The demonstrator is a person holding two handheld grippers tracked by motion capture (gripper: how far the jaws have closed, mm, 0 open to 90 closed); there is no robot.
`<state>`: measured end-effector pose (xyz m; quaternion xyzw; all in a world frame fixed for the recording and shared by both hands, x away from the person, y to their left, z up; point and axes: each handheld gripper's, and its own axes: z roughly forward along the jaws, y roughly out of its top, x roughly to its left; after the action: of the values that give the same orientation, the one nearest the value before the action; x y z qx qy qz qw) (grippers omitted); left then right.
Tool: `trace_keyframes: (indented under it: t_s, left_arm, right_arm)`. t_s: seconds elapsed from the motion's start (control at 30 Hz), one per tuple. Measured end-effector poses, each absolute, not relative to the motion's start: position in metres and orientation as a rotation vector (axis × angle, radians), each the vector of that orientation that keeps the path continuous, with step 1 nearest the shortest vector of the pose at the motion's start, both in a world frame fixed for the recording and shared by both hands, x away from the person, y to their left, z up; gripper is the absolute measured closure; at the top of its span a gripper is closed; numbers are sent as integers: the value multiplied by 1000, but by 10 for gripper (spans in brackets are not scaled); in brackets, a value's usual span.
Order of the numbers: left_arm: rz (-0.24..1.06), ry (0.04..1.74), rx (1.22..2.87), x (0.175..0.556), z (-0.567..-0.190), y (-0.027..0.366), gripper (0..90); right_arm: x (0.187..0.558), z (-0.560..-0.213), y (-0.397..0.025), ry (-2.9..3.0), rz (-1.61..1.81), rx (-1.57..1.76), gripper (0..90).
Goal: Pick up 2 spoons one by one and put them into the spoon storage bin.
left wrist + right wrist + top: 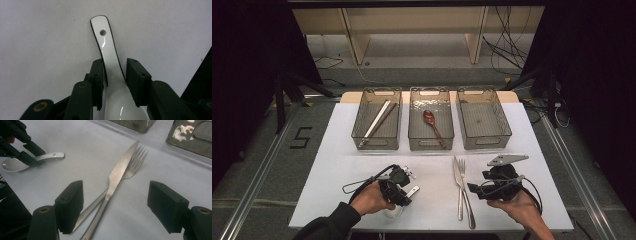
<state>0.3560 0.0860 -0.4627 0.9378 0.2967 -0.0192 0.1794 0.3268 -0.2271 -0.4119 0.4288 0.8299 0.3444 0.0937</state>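
White spoon [110, 65] is pinched at its handle by the left tool [115, 75] near the surface's [337, 150] front edge, while the right tool [115, 205], jaws spread, is held over crossed knife [117, 177] and fork [135, 162].

1. A white table [362, 175] stands on a grey floor [257, 165].
2. A light wooden shelf unit [412, 25] stands behind it.
3. Black cables [507, 50] lie on the floor at right.
4. A number 5 [301, 137] is marked on the floor at left.
5. Both sides are dark.
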Motion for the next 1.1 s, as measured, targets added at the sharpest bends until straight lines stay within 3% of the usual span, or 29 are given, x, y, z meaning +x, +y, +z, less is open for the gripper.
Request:
trace_keyframes:
  t_s: [0.5, 0.7, 1.1]
  left_arm:
    - [-88, 771, 2660, 352, -460, 80, 767]
    - [-137, 731, 2655, 348, -459, 76, 848]
    - [-85, 706, 2644, 347, -448, 77, 854]
  right_arm:
    - [327, -411, -228, 2455, 1031, 1269, 306]
    - [327, -410, -228, 2450, 1033, 1268, 308]
    - [327, -411, -229, 2453, 1035, 1267, 310]
